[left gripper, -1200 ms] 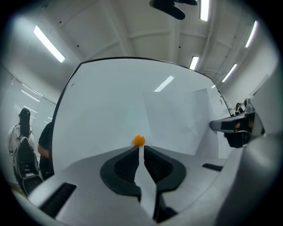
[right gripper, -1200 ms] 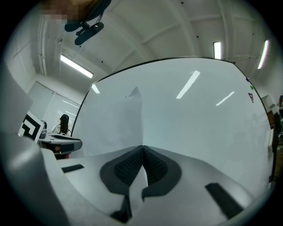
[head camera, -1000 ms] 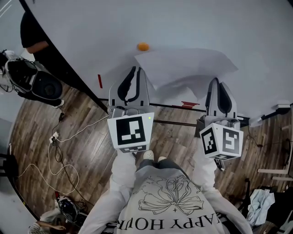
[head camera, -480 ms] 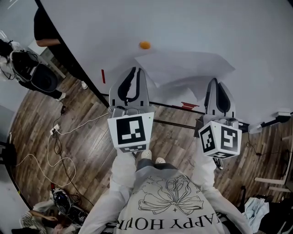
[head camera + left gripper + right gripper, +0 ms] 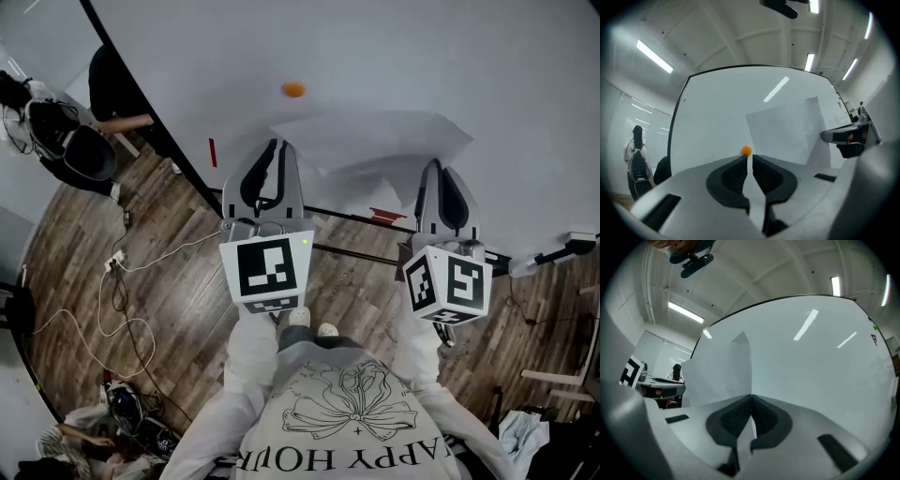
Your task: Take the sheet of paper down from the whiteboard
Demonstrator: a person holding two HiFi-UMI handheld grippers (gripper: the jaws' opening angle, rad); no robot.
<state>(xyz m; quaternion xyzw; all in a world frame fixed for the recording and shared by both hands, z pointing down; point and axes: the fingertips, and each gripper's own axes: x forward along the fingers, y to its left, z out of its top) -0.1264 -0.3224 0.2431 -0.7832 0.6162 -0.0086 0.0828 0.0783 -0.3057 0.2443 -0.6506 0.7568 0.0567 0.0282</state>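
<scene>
A white sheet of paper stands off the whiteboard, with a shadow under it. My right gripper is shut on its lower right edge. In the right gripper view the sheet rises out of the closed jaws in a fold and spreads left. An orange magnet sits on the board just above the sheet's left corner, clear of the paper. My left gripper points at the board below that corner. Its jaws stand almost together with a thin slit, under the magnet, and the sheet lies beyond them.
The board's dark lower rail runs between the grippers, with a red item on it. A red marker sits near the board's left edge. Cables trail over the wooden floor. A person stands past the board's left edge.
The view has drifted, so the board's left edge and the person beyond it sit further right. Both grippers and the sheet keep nearly the same places.
</scene>
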